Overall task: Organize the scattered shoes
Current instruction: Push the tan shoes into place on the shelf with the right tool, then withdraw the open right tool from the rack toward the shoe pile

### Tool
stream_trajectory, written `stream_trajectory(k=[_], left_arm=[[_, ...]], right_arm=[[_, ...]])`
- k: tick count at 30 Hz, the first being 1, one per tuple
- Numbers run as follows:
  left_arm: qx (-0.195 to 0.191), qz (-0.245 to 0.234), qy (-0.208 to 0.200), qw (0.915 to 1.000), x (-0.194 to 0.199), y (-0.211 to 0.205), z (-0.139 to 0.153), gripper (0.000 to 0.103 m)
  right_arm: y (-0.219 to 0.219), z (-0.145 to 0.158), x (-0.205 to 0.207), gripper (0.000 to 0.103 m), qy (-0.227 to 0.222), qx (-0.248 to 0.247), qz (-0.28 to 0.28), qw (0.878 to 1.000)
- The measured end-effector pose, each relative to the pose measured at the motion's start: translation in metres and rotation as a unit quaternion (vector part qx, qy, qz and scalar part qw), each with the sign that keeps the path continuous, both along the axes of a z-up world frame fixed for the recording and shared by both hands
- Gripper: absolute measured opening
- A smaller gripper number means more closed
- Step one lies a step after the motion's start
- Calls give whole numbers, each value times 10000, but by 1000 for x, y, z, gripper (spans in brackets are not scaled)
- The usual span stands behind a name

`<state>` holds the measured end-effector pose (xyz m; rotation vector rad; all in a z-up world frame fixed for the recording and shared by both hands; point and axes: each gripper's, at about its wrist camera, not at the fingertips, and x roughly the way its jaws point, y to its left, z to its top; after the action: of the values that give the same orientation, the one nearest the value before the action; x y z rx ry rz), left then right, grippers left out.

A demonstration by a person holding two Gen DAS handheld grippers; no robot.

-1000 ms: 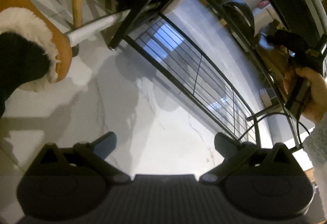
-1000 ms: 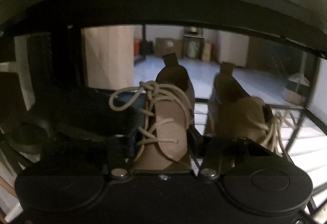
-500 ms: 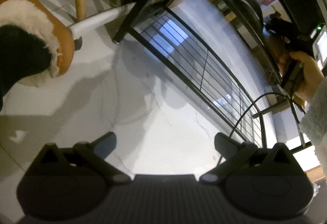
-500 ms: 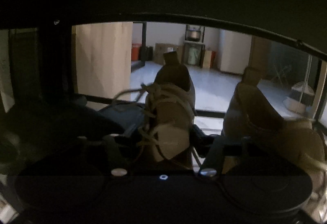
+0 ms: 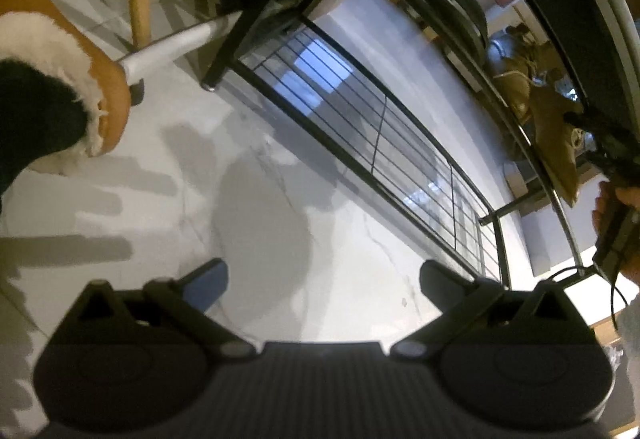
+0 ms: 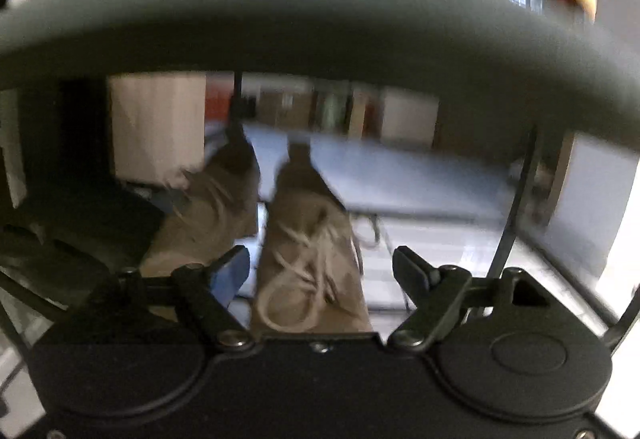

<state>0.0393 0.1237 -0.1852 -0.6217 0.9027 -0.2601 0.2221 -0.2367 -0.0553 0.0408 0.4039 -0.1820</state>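
Now opening right gripper (image 6: pixel 320 267) around tan boot (image 6: pixel 310 259)

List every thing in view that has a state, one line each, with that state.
Left gripper: open, nothing between the fingers.
Right gripper: jaws opening, pads clear of the boot between them.
Near tan boot: upright on the rack shelf, released, laces loose.
Second tan boot: upright beside it, on the same shelf.
Shoe rack: lower wire shelf bare.
Fleece-lined slipper: worn on a foot, on the floor.
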Motion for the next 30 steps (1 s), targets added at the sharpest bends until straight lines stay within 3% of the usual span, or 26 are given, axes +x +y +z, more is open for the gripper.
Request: stream_trajectory(k=[2,5,7,12,20,23,27,30], left_arm=[[33,3,23,10000,1,0,-2,102],[32,26,107,9999,2,0,-6,102],[-3,58,188,9998,3,2,-9,102],[12,106,168,9998,4,5,-10,102],[32,144,301,9994,9,6,-19,102],[49,174,355,9992,11,8,-22,102],[85,147,328,9993,12,8,-22,102],[142,64,250,9996,11,6,-19,102]], right_arm=[[-1,-3,11,68,225,144,135,9996],[10,-11,27,64,472,-45,139,9988],[13,-12,25,48,411,-161,118,9990],[19,-16,21,44,-375,-229,-169,9989],[22,-21,62,44,-397,-93,-451,9981],[27,-34,76,52,-303,-90,-553,9980],[34,-37,60,86,-314,-137,-670,9972],[34,-30,10,90,-759,-6,-702,9946]])
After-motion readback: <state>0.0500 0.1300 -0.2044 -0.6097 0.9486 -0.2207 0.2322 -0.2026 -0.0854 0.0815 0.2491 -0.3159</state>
